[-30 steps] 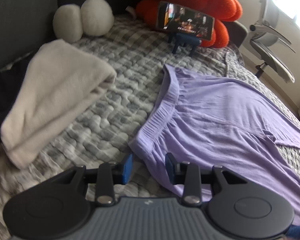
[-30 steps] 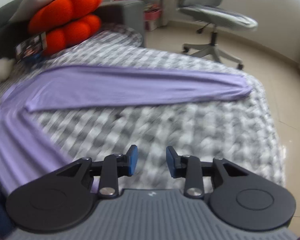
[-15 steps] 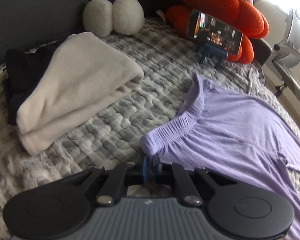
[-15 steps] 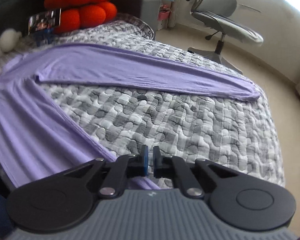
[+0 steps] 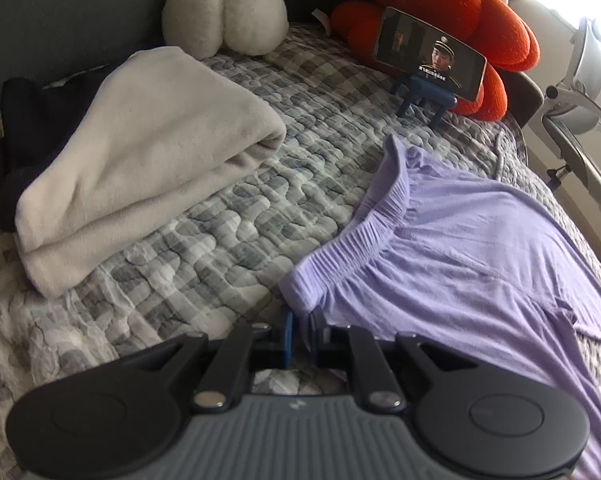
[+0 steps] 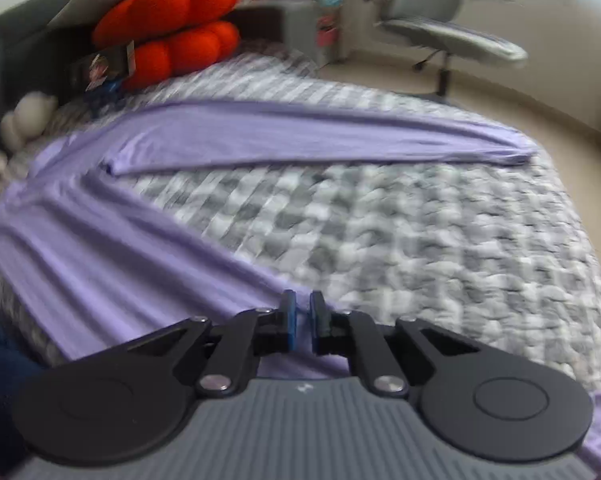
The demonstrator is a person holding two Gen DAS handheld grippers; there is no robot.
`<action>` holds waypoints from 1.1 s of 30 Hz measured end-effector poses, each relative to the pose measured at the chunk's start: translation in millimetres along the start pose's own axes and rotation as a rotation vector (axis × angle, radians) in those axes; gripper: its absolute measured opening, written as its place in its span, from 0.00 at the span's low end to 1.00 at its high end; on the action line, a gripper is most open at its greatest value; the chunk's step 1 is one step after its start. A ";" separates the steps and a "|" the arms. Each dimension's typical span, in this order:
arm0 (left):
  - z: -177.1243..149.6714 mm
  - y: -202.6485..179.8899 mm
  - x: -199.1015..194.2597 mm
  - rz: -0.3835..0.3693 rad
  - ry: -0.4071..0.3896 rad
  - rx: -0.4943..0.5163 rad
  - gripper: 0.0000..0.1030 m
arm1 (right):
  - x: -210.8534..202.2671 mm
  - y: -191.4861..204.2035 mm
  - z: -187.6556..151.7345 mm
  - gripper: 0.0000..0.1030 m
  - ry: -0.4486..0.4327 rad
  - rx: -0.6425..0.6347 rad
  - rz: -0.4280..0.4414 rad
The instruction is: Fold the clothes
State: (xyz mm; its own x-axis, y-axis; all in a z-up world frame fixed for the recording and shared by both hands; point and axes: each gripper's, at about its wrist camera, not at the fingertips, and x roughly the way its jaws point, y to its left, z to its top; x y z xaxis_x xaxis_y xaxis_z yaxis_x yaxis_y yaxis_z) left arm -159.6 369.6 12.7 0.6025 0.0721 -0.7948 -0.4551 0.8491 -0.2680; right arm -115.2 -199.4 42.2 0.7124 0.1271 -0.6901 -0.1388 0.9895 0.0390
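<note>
Lilac trousers (image 5: 460, 248) lie spread on the grey checked quilt, waistband toward the left. My left gripper (image 5: 300, 332) is shut on the near corner of the elastic waistband (image 5: 364, 236). In the right wrist view the trousers (image 6: 100, 240) show two legs splayed apart, the far leg (image 6: 300, 140) stretched toward the bed's right edge. My right gripper (image 6: 302, 320) is shut on the hem end of the near leg, low over the quilt (image 6: 440, 240).
A folded cream blanket (image 5: 140, 168) lies on a dark garment (image 5: 24, 128) at the left. Two white plush balls (image 5: 224, 20), orange cushions (image 5: 460, 12) and a phone on a blue stand (image 5: 428, 60) are at the headboard. An office chair (image 6: 440, 28) stands beyond the bed.
Both grippers went from open to shut on the trousers: the left on the waistband corner, the right on the near leg's end. The near leg now looks pulled taut.
</note>
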 end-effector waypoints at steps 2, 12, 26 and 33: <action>-0.4 -1.3 0.3 0.007 -0.001 0.001 0.10 | -4.2 -7.2 -0.4 0.14 -0.019 0.020 -0.033; -2.2 -8.5 0.9 0.044 -0.005 0.049 0.10 | -19.2 -43.0 -20.4 0.16 -0.041 0.143 -0.207; -1.6 -14.9 1.9 0.069 0.005 0.089 0.10 | -38.1 -80.9 -45.2 0.17 -0.052 0.302 -0.331; -0.6 -14.3 2.7 0.067 0.013 0.095 0.10 | -48.7 -93.1 -54.3 0.21 -0.051 0.346 -0.375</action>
State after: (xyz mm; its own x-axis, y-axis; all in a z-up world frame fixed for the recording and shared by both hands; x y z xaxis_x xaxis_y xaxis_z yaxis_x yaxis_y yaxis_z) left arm -151.9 357.3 14.0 0.5641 0.1240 -0.8164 -0.4294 0.8885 -0.1617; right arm -174.3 -301.4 33.0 0.7032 -0.2459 -0.6671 0.3624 0.9312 0.0388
